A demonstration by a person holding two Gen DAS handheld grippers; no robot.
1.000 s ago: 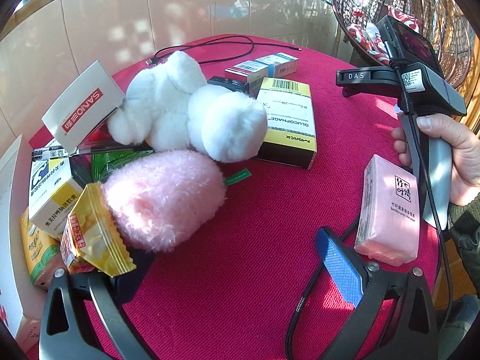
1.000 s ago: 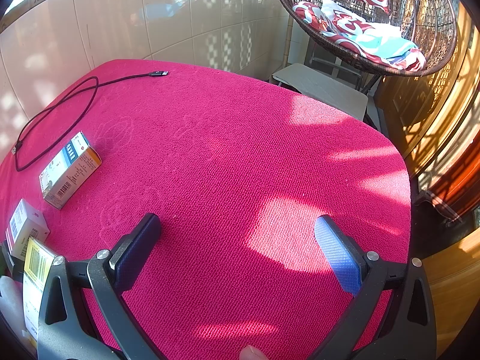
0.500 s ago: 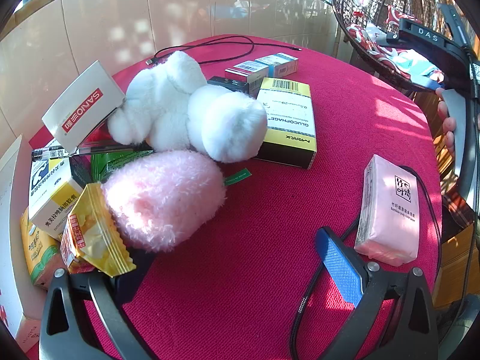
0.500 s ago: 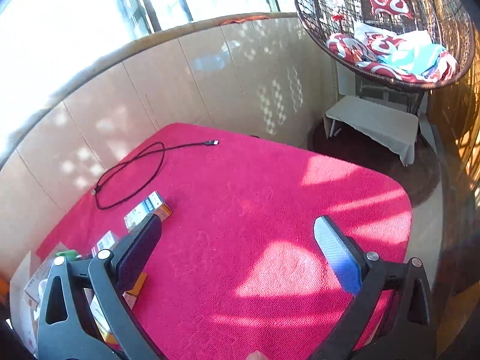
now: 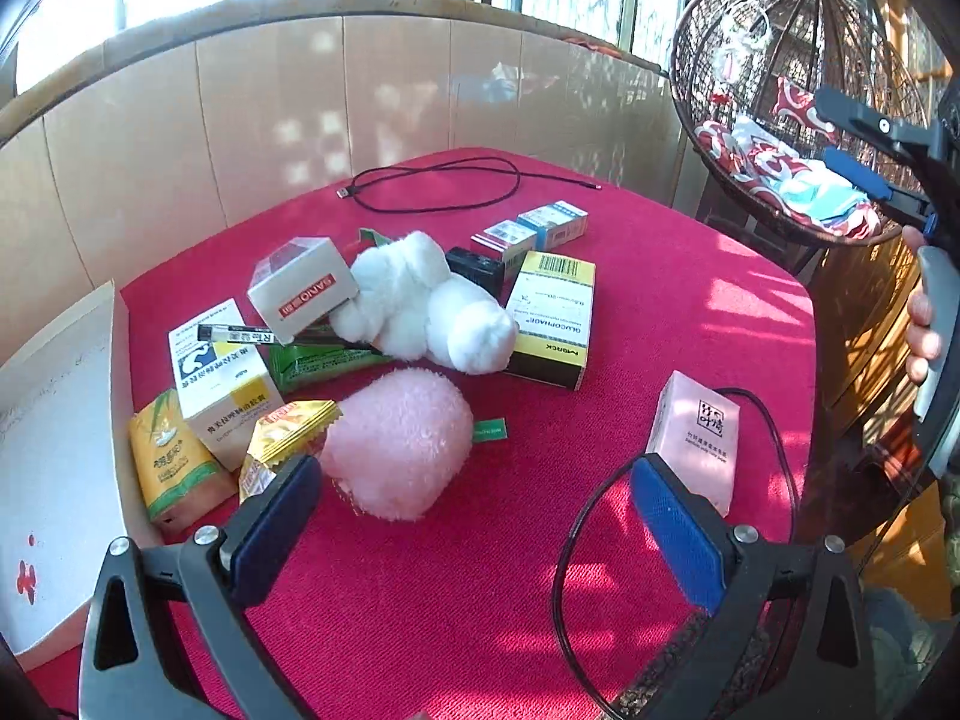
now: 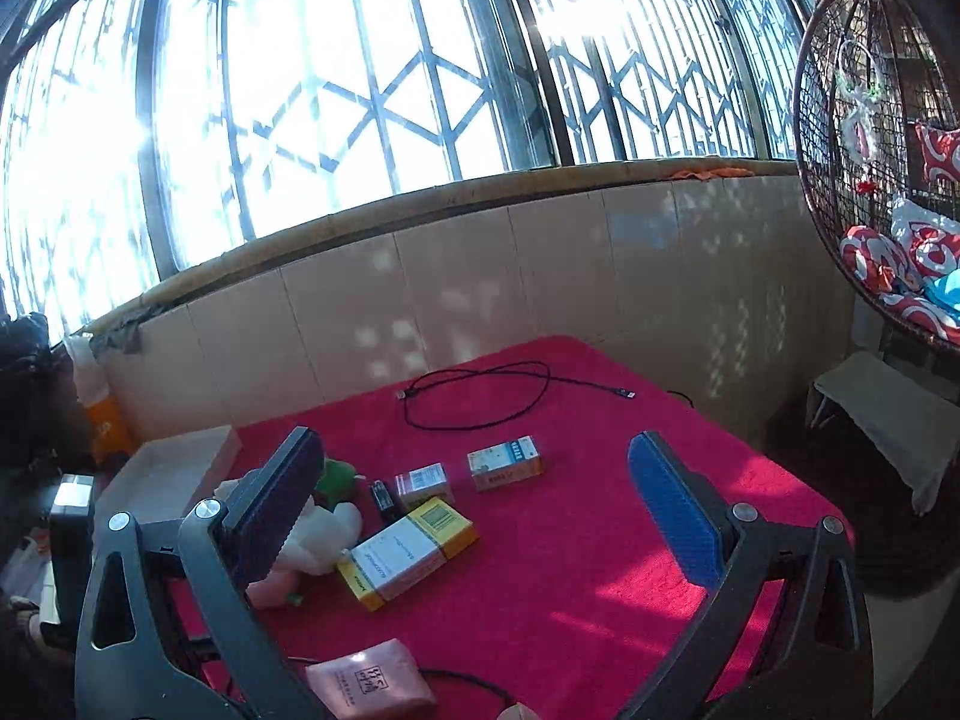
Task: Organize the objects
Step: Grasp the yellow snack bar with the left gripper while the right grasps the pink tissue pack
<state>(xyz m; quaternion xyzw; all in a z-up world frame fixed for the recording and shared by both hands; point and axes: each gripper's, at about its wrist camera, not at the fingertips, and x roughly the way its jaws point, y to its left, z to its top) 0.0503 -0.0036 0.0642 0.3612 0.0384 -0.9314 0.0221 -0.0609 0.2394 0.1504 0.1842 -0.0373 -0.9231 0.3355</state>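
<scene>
Red cloth is covering the whole table (image 5: 690, 312), and the clutter is sitting bunched toward its left half beside an open white carton (image 5: 54, 420) that looks like the likely bin. The left gripper (image 5: 474, 531) is hovering low over the near edge, jaws spread wide with nothing between them; the right gripper (image 6: 474, 531) is hanging higher and farther back, equally agape and empty, a hand (image 5: 921, 324) showing on its handle. Biggest first: the white plush (image 5: 432, 306) is sprawling mid-table, soft and light, so I'd judge a squeeze across its narrow middle the surest hold. The pink plush (image 5: 396, 441) is lying just beyond the left gripper's dark pad, squashy too, best pinched across its width. The yellow box (image 5: 555, 318) is lying flat, touching the white plush; stiff card, probably light, to be taken across its short sides. The pink tissue pack (image 5: 696, 435) is resting just beside the blue pad, its smooth wrap probably slippery and yielding, so clamp the long faces firmly. The foil sachet (image 5: 282, 438) is leaning against the pink plush: thin, crinkly, likely to slide, best nipped by its sealed edge. Thinnest, the pen (image 5: 270, 337) is lying across the boxes, hard and apt to roll.
</scene>
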